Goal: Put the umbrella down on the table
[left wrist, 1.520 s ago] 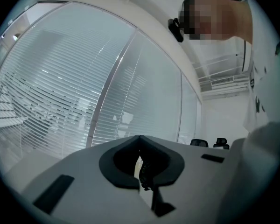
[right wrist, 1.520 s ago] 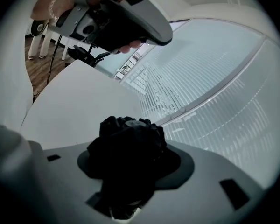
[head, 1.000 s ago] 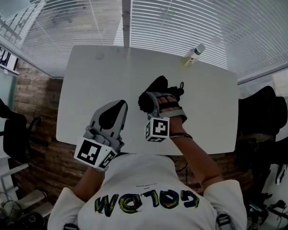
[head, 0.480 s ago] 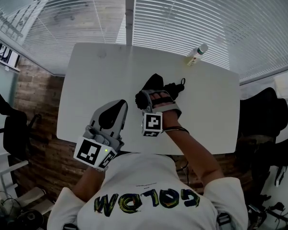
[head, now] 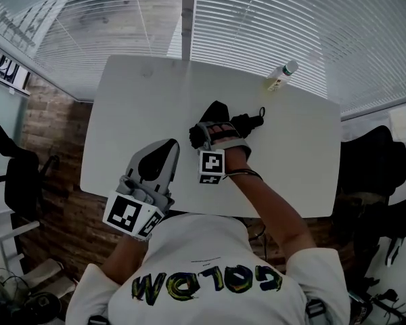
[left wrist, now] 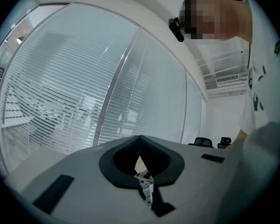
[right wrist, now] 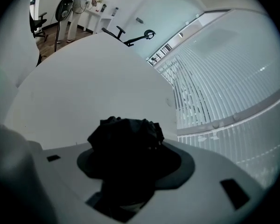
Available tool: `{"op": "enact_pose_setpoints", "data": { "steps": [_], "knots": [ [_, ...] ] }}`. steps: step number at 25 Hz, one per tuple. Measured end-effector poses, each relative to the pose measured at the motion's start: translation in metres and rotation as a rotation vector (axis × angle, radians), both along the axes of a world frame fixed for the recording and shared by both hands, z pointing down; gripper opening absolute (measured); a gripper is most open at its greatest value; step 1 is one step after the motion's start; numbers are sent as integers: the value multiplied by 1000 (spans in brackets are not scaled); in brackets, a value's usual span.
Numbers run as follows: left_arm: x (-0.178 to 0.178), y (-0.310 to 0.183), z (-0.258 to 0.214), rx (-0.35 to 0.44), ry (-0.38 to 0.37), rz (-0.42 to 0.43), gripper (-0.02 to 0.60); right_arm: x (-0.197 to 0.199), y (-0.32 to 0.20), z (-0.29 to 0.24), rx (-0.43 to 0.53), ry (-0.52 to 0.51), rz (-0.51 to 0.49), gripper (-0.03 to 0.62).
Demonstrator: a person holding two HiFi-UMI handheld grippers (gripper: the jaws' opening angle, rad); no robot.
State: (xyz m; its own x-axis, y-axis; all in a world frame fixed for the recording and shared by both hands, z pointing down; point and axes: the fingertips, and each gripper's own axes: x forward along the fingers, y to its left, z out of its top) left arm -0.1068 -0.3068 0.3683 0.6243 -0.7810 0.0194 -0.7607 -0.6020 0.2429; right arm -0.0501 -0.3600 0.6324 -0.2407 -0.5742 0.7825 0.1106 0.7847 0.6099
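Note:
A folded black umbrella [head: 248,122] lies crosswise in my right gripper [head: 215,128], which is shut on it over the middle of the white table [head: 135,114]. Its strap end points right, toward the window side. In the right gripper view the umbrella's bunched black fabric [right wrist: 126,134] fills the gap between the jaws of the right gripper [right wrist: 130,160], with the tabletop close below. Whether it touches the table I cannot tell. My left gripper [head: 164,153] hovers at the table's near edge; in the left gripper view its jaws [left wrist: 139,138] meet at the tips with nothing between them.
A small bottle [head: 282,75] lies near the table's far right corner by the window blinds. Black office chairs stand off the left [head: 17,175] and right [head: 372,161] ends of the table. A brick-patterned floor shows at the left.
My right gripper has sunk toward the tabletop with the umbrella, sliding a little farther over the table. The left gripper has stayed where it was.

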Motion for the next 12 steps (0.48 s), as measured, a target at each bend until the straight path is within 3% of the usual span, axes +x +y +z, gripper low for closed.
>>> {"op": "enact_pose_setpoints", "data": {
  "steps": [12],
  "knots": [
    [-18, 5, 7, -23, -7, -51, 11, -12, -1, 41, -60, 59, -46, 258]
  ]
}}
